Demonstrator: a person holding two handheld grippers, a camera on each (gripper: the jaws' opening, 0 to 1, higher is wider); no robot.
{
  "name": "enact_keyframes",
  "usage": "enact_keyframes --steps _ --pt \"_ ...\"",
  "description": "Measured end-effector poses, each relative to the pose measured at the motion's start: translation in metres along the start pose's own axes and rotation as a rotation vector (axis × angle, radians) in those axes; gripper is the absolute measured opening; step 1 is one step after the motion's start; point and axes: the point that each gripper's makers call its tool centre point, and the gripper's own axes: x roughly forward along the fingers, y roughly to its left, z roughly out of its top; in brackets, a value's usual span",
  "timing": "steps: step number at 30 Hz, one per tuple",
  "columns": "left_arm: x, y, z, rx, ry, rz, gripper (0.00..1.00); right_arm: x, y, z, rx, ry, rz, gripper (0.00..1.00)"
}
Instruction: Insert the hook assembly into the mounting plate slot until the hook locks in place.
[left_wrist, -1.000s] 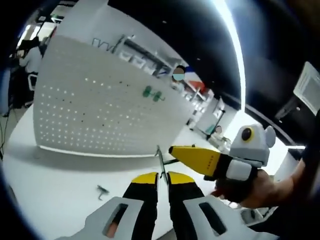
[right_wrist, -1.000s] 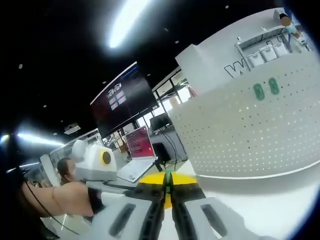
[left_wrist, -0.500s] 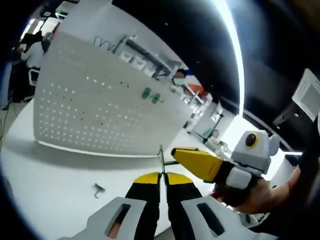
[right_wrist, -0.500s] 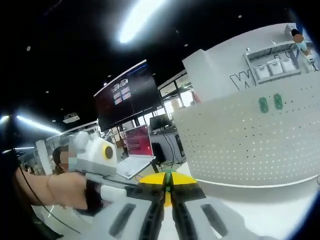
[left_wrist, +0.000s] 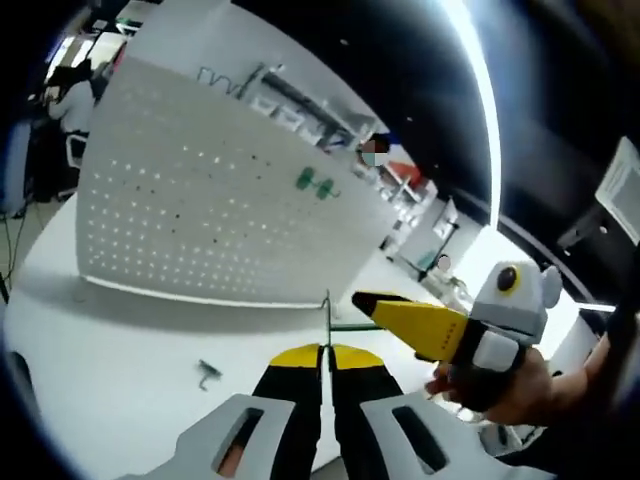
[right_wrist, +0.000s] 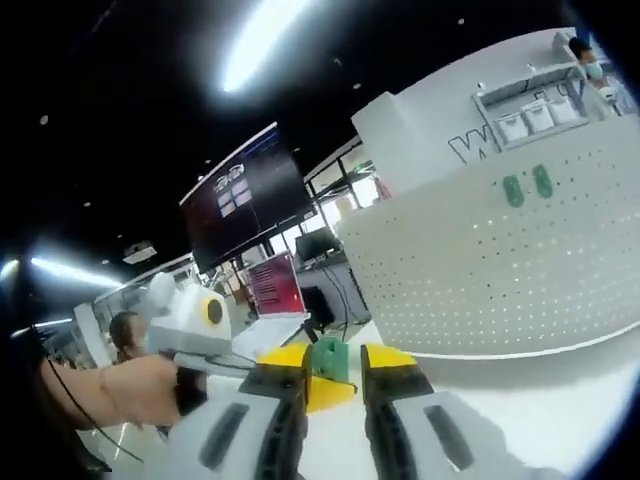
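Note:
The white perforated mounting plate (left_wrist: 200, 220) stands upright on the white table, with two green clips (left_wrist: 318, 183) fixed high on it. My left gripper (left_wrist: 324, 352) is shut on the thin metal hook (left_wrist: 326, 318), which rises from its jaws. The hook's green base (right_wrist: 328, 357) lies between the spread yellow jaws of my right gripper (right_wrist: 338, 365), which is open. In the left gripper view the right gripper (left_wrist: 400, 315) reaches in from the right, close to the hook. In the right gripper view the plate (right_wrist: 500, 270) and its clips (right_wrist: 527, 186) are on the right.
A small loose metal hook (left_wrist: 208, 372) lies on the table (left_wrist: 120, 340) left of my left gripper. A hand (right_wrist: 130, 385) holds the left gripper at the lower left of the right gripper view. Behind it are a laptop (right_wrist: 272, 300) and a dark wall screen (right_wrist: 245, 195).
My right gripper's jaws, shut on the green base before, have spread apart and let it go. The left gripper stays shut on the hook. Both views shifted slightly.

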Motion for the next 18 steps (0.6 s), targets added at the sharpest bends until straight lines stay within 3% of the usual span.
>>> enact_keyframes --steps 5,13,18 --pt "-0.001 0.007 -0.003 0.146 0.037 0.050 0.01 -0.002 0.001 -0.003 0.021 0.040 0.020 0.14" --pt "0.000 0.000 -0.003 0.170 0.010 0.057 0.01 0.006 0.014 -0.020 0.052 0.087 0.041 0.13" --pt "-0.001 -0.005 -0.001 0.235 0.001 0.042 0.01 0.010 0.018 -0.023 0.057 0.091 0.038 0.10"
